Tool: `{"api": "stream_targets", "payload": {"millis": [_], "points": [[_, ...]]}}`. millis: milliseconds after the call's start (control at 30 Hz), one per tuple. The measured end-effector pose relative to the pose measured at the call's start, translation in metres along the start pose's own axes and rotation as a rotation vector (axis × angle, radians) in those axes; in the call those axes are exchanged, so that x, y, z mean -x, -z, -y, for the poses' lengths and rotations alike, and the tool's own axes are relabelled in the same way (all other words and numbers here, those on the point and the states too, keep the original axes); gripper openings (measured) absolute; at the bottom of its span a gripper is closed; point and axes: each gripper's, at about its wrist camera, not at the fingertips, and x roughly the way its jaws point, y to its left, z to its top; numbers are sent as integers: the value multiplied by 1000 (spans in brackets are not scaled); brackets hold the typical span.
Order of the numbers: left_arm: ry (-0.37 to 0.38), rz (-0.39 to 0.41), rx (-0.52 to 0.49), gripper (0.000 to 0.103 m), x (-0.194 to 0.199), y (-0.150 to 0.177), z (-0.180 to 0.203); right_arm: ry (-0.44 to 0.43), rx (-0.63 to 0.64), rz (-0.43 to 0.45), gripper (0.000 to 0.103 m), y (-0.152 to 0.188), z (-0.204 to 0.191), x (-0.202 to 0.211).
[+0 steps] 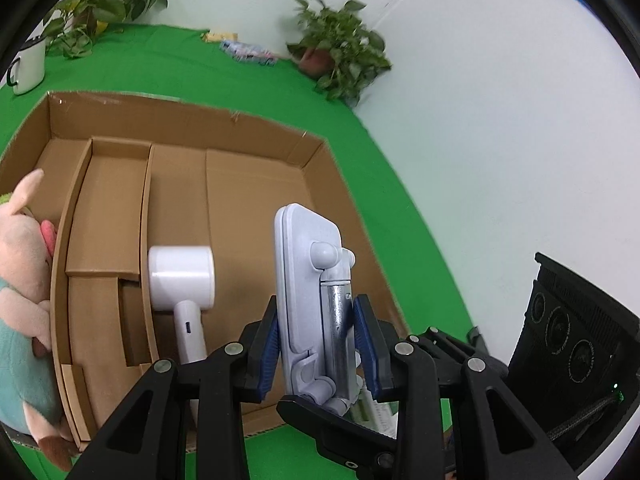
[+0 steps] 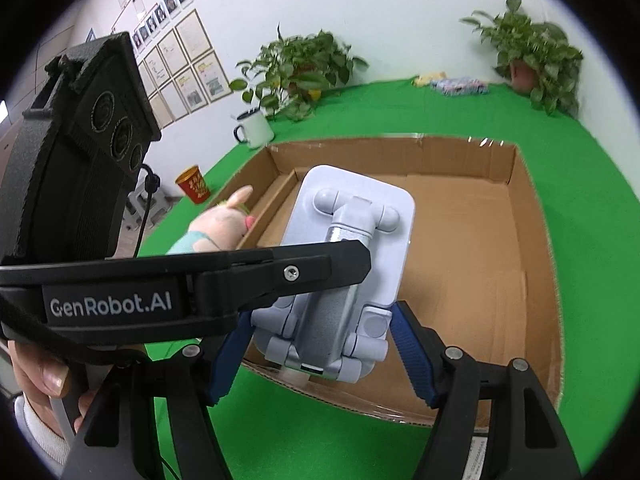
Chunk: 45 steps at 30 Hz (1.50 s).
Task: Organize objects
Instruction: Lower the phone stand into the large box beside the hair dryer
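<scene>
My left gripper point(image 1: 320, 344) is shut on a light grey folding phone stand point(image 1: 310, 280) and holds it over the near edge of a shallow cardboard box point(image 1: 256, 128). The stand also shows in the right wrist view point(image 2: 344, 264), with the left gripper's black finger point(image 2: 280, 272) crossing it. My right gripper point(image 2: 324, 356) is open, its blue pads either side of the stand's base without touching it. A white hair dryer point(image 1: 182, 280) lies inside the box. A pink plush pig point(image 1: 20, 280) sits in the box's left compartment.
Cardboard dividers point(image 1: 108, 216) split the box's left side. A white enamel mug point(image 2: 252, 126), a red cup point(image 2: 194, 184), potted plants point(image 2: 296, 68) and small packets point(image 2: 460, 84) stand on the green table point(image 2: 400, 112) beyond the box. White walls lie behind.
</scene>
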Motion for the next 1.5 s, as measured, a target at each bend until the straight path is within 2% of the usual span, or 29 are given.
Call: {"api": "stream_targets", "payload": {"millis": [233,733,1133,1233,1333,1467,1500], "points": [[-11,-62,45,32,-32,10,-17,-7,-47,-70,69,7,15,-17],[-4,-149,151,32,-71,35,-49,3,-69,-260,68,19,30,-50],[-45,-211,186,32,-77,31,-53,-50,-136,-300,69,20,37,-59],[-54,-212,193,32,-71,30,-53,-59,-142,-309,69,18,35,-60],[-72,-184,182,32,-61,27,-52,-31,-133,-328,70,18,33,-63],[-87,-117,134,32,-28,25,-50,-48,-151,-326,71,15,33,-64],[-93,-102,123,35,-19,25,-49,-43,-150,-329,71,14,33,-64]]}}
